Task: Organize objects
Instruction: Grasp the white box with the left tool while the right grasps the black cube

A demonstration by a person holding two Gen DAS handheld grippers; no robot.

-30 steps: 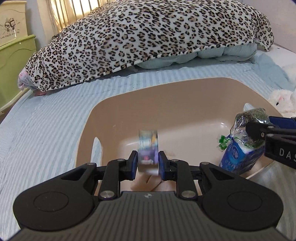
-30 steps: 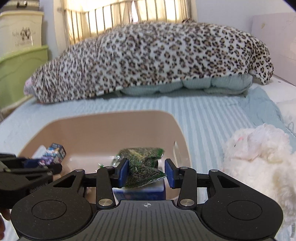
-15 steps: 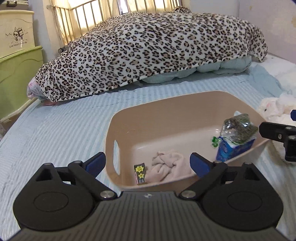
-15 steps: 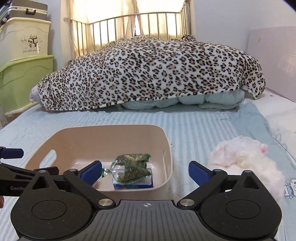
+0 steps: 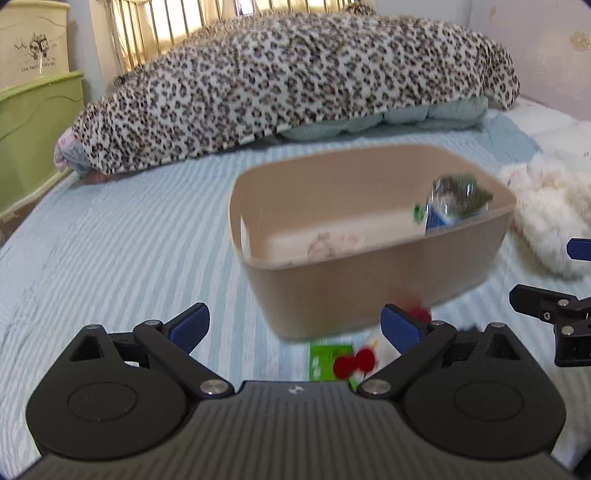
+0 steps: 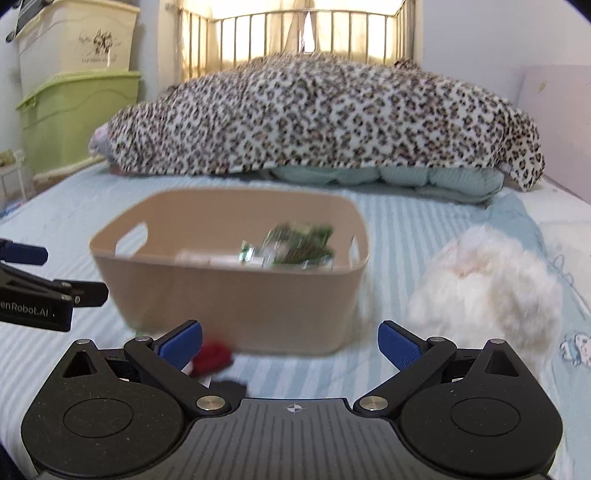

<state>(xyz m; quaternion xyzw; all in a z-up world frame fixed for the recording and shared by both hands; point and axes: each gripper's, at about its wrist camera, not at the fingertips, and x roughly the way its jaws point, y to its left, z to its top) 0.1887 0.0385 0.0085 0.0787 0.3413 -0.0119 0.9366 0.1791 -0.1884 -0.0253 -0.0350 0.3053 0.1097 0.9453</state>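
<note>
A tan plastic bin (image 5: 369,284) (image 6: 236,295) stands on the striped bed. Inside it I see a green crinkly packet on a blue box (image 5: 454,203) (image 6: 299,243) and a pink cloth (image 5: 332,243). My left gripper (image 5: 295,328) is open and empty, low in front of the bin. A green card with red cherries (image 5: 340,362) lies on the bed between its fingers. My right gripper (image 6: 290,345) is open and empty, also before the bin, with a red item (image 6: 212,356) by its left finger. The bin's near wall hides the rest of its contents.
A white fluffy plush (image 6: 487,291) (image 5: 546,218) lies right of the bin. A leopard-print blanket (image 5: 295,88) is heaped at the head of the bed. Green and cream storage boxes (image 6: 77,110) stand at the left. The metal bed rail (image 6: 303,33) is behind.
Both grippers let go of their items into the bin, opened wide, then pulled back and dropped low in front of it. A green card and a red item have come into view.
</note>
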